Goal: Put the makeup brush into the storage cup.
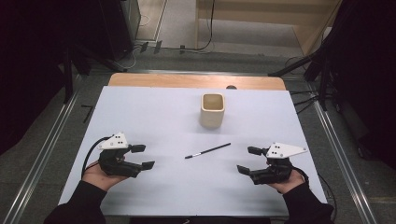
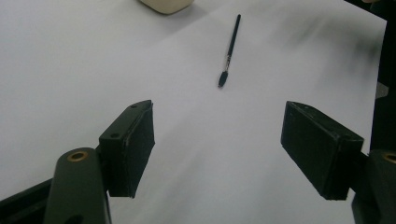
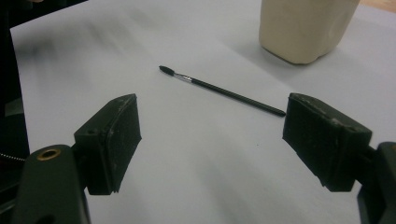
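A thin black paintbrush point(image 1: 207, 150) lies flat on the white table sheet point(image 1: 154, 116), its bristle end toward the left; it also lies ahead in the left gripper view point(image 2: 229, 50) and the right gripper view point(image 3: 219, 89). A cream square cup point(image 1: 212, 110) stands upright behind it, seen too as the cup point(image 3: 303, 28) and the cup's base point(image 2: 166, 5). My left gripper point(image 1: 143, 157) rests at the front left, open and empty point(image 2: 219, 149). My right gripper point(image 1: 249, 160) sits at the front right, open and empty point(image 3: 212, 144). The brush lies between the two, touched by neither.
The wooden table edge point(image 1: 196, 80) shows beyond the sheet. Metal rails point(image 1: 46, 140) run along both sides of the table on the floor, with cables and dark stands point(image 1: 299, 65) at the back.
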`<state>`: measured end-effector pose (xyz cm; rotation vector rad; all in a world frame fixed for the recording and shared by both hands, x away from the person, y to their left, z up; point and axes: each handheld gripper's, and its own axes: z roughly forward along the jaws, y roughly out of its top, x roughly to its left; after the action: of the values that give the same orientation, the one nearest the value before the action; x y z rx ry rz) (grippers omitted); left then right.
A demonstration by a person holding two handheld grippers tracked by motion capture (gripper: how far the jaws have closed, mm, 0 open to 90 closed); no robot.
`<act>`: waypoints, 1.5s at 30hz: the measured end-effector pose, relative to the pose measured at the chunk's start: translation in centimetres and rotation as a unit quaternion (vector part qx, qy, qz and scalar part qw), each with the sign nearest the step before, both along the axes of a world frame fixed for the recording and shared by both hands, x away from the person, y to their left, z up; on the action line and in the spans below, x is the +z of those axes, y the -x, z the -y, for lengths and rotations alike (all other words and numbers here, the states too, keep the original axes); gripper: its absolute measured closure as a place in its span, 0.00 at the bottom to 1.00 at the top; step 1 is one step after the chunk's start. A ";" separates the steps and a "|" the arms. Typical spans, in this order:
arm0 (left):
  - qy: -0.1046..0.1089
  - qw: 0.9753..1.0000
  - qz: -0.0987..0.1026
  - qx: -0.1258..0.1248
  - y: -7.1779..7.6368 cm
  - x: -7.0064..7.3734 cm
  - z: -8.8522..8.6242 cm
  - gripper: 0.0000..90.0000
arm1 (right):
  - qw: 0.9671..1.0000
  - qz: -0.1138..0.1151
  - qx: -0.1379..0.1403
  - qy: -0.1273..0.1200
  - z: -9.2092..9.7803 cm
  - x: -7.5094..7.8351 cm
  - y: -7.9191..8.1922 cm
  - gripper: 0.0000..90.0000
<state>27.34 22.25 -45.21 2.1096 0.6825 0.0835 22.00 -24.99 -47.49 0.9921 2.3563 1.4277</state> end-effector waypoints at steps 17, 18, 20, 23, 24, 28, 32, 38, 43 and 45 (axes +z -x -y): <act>0.003 1.000 -0.001 -0.007 -0.8 0.0 1.1 0.30 | 1.000 0.001 0.000 0.004 0.0 -0.1 -0.1 0.23; 0.003 1.000 -0.002 -0.007 -0.9 0.1 1.2 0.30 | 1.000 0.000 0.001 0.005 0.0 -0.1 -0.1 0.23; 0.004 1.000 -0.002 -0.008 -1.0 0.1 1.4 0.29 | 1.000 -0.002 0.000 0.005 0.0 -0.1 0.0 0.23; 0.002 1.000 0.002 -0.011 -1.1 0.1 1.7 0.29 | 1.000 -0.002 0.001 0.004 -0.1 -0.1 -0.1 0.23; 0.003 1.000 0.001 -0.011 -1.1 0.1 1.8 0.29 | 1.000 -0.003 0.001 0.004 -0.1 -0.1 -0.1 0.23; 0.002 1.000 0.007 -0.017 -1.3 0.3 2.3 0.29 | 1.000 -0.002 0.001 0.005 0.0 -0.1 0.0 0.23; -0.005 1.000 0.010 -0.022 -1.3 0.3 2.9 0.29 | 1.000 -0.002 0.002 0.005 0.0 -0.1 0.0 0.23; 0.001 1.000 0.013 -0.022 -1.6 0.5 3.7 0.29 | 1.000 -0.003 0.002 0.005 0.0 -0.1 0.0 0.23; 0.002 1.000 0.009 -0.030 -1.9 0.5 4.4 0.29 | 1.000 -0.001 0.000 0.003 0.1 0.0 0.1 0.23; 0.003 0.999 -0.001 -0.034 -2.2 0.5 4.7 0.29 | 1.000 -0.001 0.000 0.003 0.1 0.0 0.1 0.23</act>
<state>29.49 17.57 -44.72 2.1248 0.6119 0.0416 21.91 -25.11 -47.53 0.9930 2.3616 1.4180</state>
